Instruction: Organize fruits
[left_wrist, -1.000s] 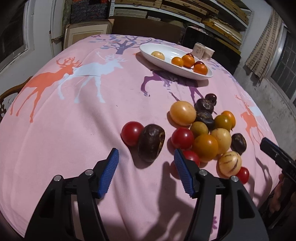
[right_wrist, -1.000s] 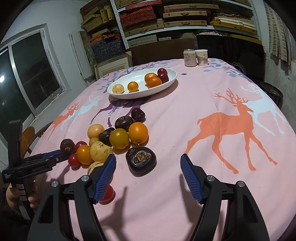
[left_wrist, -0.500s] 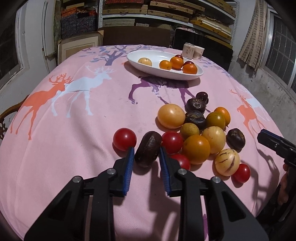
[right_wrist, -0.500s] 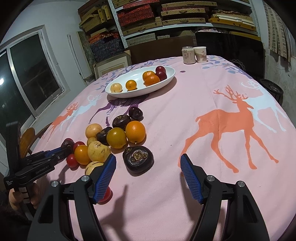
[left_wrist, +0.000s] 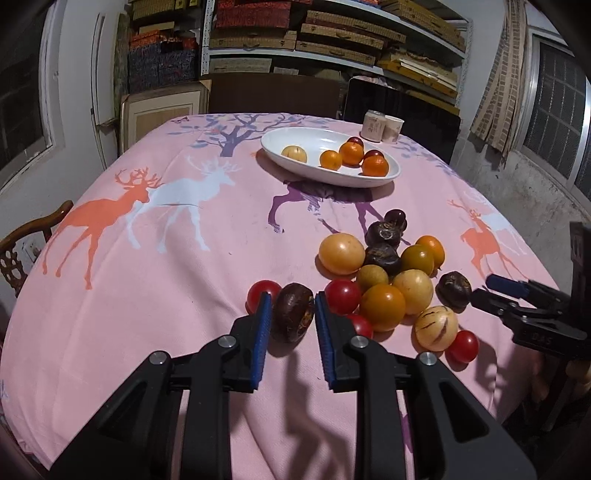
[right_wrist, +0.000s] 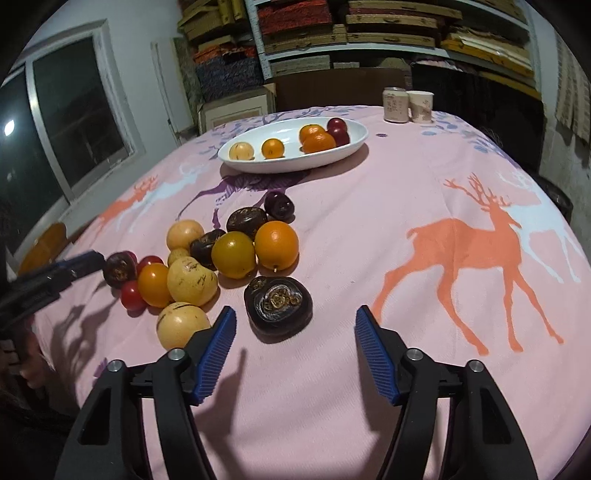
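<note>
In the left wrist view my left gripper (left_wrist: 291, 297) is shut on a dark brown fruit (left_wrist: 291, 315), just above the pink deer tablecloth (left_wrist: 166, 295). A red tomato (left_wrist: 260, 291) sits to its left, and a pile of several orange, yellow, red and dark fruits (left_wrist: 384, 280) to its right. My right gripper (right_wrist: 295, 314) hangs over a dark wrinkled fruit (right_wrist: 279, 308). Its jaws are closing, and the fruit lies between the tips without touching the pads. A white oval dish (right_wrist: 258, 168) at the back holds several fruits.
A can and a paper cup (right_wrist: 406, 105) stand at the table's far edge. A wooden chair (left_wrist: 26, 236) is off the left side. Shelves with boxes (left_wrist: 332, 33) line the back wall. Bare cloth spreads to the right in the right wrist view.
My left gripper closed on the dark brown fruit and rose a little with it. My right gripper's jaws narrowed and it came down closer to the dark wrinkled fruit.
</note>
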